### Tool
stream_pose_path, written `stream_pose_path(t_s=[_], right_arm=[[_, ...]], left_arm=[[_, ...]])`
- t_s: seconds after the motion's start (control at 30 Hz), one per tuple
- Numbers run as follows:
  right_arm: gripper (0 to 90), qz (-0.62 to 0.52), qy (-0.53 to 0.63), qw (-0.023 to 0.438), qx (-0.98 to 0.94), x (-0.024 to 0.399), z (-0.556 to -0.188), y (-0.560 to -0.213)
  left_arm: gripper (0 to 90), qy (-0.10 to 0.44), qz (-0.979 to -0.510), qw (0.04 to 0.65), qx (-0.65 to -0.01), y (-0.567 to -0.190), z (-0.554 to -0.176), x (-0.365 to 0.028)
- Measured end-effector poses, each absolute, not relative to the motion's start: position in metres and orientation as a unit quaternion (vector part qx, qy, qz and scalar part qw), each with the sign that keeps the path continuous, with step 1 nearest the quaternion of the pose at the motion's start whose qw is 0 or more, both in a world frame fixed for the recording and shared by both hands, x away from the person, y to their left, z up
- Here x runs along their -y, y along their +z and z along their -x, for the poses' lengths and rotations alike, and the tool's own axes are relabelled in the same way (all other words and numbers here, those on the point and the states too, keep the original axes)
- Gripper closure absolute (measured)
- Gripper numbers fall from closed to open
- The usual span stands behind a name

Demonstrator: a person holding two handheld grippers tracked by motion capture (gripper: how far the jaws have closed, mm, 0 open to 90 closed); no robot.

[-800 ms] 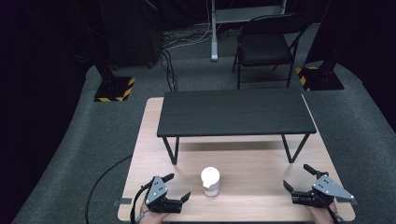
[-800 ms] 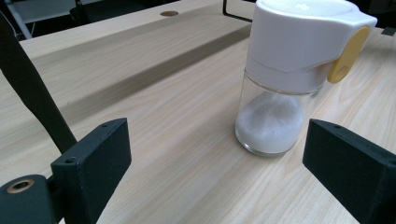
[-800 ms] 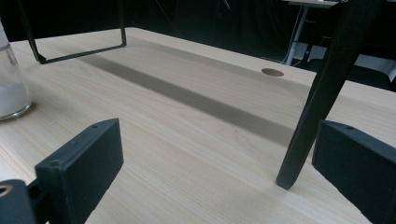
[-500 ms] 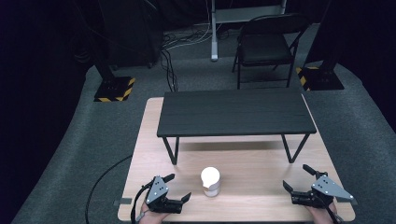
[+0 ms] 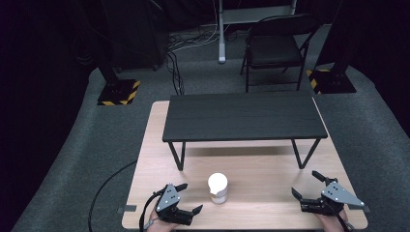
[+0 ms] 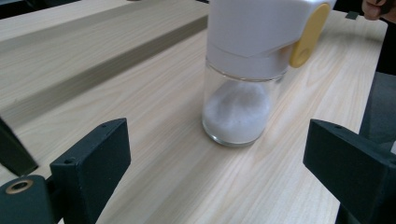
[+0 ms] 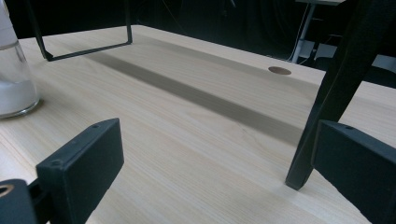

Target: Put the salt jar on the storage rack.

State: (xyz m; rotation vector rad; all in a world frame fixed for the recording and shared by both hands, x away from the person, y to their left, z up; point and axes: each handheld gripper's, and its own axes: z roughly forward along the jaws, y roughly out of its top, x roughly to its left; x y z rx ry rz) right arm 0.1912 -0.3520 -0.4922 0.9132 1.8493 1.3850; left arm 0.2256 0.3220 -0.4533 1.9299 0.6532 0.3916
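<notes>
1. The jar (image 5: 218, 187) stands upright on the table (image 5: 251, 212), in front of the black shelf (image 5: 244, 116) and nearer to the left claw than to the right one.
2. It has a white cap with a yellow tab (image 6: 308, 35), clear glass below, and white powder at the bottom.
3. The left claw (image 5: 188, 199) sits just beside the jar, not touching it. Its 2 jaws are wide apart, and in the left gripper view the jar stands between them, a bit farther on.
4. The right claw (image 5: 305, 185) rests well apart from the jar. Its jaws are wide apart too, with nothing in them.
5. I think the left claw goes first. Slide it forward, low and level, until the glass is between the jaws.
6. Squeeze slowly on the glass, under the cap, so the jar does not tip or slip.
</notes>
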Motion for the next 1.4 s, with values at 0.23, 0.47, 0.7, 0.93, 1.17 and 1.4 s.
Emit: stream_pose_path(t_s=[0.23,0.47,0.7,0.93,1.17,1.4], right_arm=[[1.0,-0.347,0.526,0.322,-0.706,0.351,-0.192,-0.492],[1.0,-0.35,0.526,0.324,-0.704,0.352,-0.191,-0.492],[1.1,-0.345,0.526,0.323,-0.707,0.351,-0.192,-0.492],[1.2,-0.345,0.525,0.322,-0.709,0.35,-0.192,-0.491],[1.2,-0.344,0.524,0.322,-0.709,0.35,-0.192,-0.491],[1.3,-0.343,0.522,0.322,-0.711,0.349,-0.192,-0.491]], left_arm=[[7.3,0.158,-0.802,0.509,-0.268,-0.453,-0.227,-0.311],[7.3,0.164,-0.805,0.504,-0.267,-0.453,-0.227,-0.293],[7.3,0.17,-0.803,0.5,-0.277,-0.453,-0.232,-0.27],[7.4,0.165,-0.799,0.503,-0.283,-0.457,-0.237,-0.254],[8.3,0.167,-0.774,0.523,-0.317,-0.475,-0.24,-0.239],[27.4,0.177,-0.738,0.569,-0.318,-0.5,-0.235,-0.241]])
